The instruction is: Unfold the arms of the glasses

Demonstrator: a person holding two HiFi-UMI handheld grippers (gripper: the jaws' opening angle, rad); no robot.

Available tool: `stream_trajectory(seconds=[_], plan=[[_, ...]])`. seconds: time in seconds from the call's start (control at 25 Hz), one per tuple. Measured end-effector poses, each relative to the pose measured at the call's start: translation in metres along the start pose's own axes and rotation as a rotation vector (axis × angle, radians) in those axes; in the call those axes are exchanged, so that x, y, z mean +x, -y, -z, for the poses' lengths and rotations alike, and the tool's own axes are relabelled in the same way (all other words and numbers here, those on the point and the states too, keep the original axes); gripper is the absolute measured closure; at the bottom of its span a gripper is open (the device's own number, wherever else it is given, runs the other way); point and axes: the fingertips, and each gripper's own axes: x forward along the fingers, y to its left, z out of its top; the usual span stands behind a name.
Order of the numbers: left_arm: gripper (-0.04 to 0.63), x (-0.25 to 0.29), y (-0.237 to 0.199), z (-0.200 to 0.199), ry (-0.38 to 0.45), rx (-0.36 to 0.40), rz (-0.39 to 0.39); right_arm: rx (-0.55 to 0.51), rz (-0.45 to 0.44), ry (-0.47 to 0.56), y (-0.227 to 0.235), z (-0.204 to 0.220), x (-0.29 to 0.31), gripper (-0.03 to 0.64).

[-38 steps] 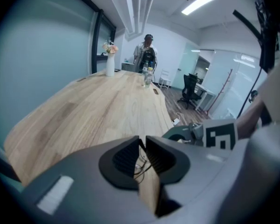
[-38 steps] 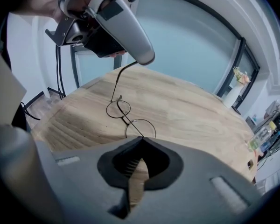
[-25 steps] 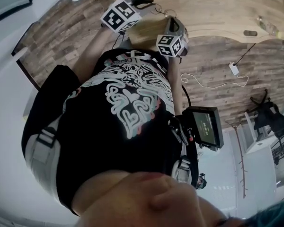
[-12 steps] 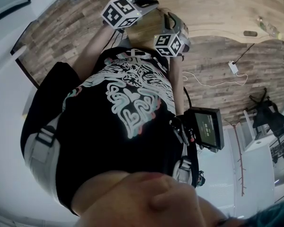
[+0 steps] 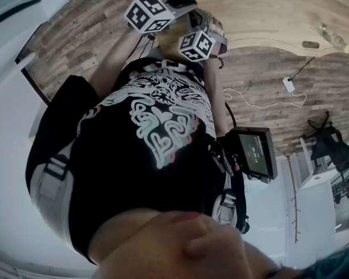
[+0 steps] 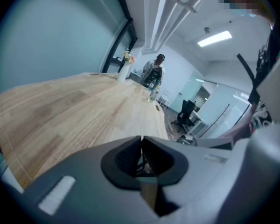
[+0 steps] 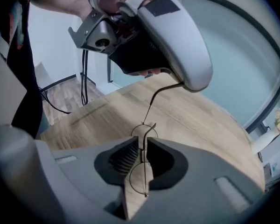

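While I stand at the near end of the wooden table (image 7: 205, 125), my right tongs (image 7: 143, 139) are pinching the glasses (image 7: 144, 162). Their ridged pads (image 7: 125, 157) are pressed on the thin wire frame at the bridge, so one round lens ring shows above the jaws and the other below them. The glasses hang in the air over the tabletop, not touching it. One arm (image 7: 149, 108) of the glasses runs up and away from the upper ring and curves in under the tip of my left tongs (image 6: 141, 139). There the jaws are pressed together, with only a thin sliver of something caught between them, too small to make out from their own camera. From above, both tongs sit close together just past my chest, over the table's edge, and the glasses are too fine to see from there. My black T-shirt (image 5: 157, 127) with its pale pattern fills the middle of that view. A small screen (image 5: 255, 154) hangs at my right side, and a white plug (image 5: 288, 84) with its cord lies on the plank floor (image 5: 75, 39). Toward the far end of the table stands a vase of flowers (image 6: 125, 68). A person (image 6: 154, 71) stands beyond it, and an office chair (image 6: 184, 113) is off to the side.
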Motion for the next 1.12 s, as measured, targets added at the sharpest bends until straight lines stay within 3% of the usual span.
stream_trajectory(seconds=[0.28, 0.4, 0.48, 0.92, 1.12], plan=[[0.589, 0.0, 0.007, 0.002, -0.008, 0.001, 0.005, -0.001, 0.01, -0.054, -0.001, 0.011, 0.002, 0.56], [0.589, 0.001, 0.008, 0.003, -0.008, -0.006, 0.007, -0.053, 0.033, -0.089, 0.001, 0.018, 0.006, 0.569], [0.589, 0.001, 0.008, 0.003, -0.005, -0.016, 0.003, -0.082, 0.038, -0.096, 0.0, 0.019, 0.007, 0.614], [0.592, 0.0, 0.002, -0.001, 0.005, -0.039, -0.042, -0.025, 0.106, -0.01, 0.016, 0.016, -0.019, 0.616], [0.594, 0.003, -0.012, -0.007, 0.029, -0.118, -0.066, 0.091, 0.13, 0.073, 0.036, 0.013, -0.034, 0.615]])
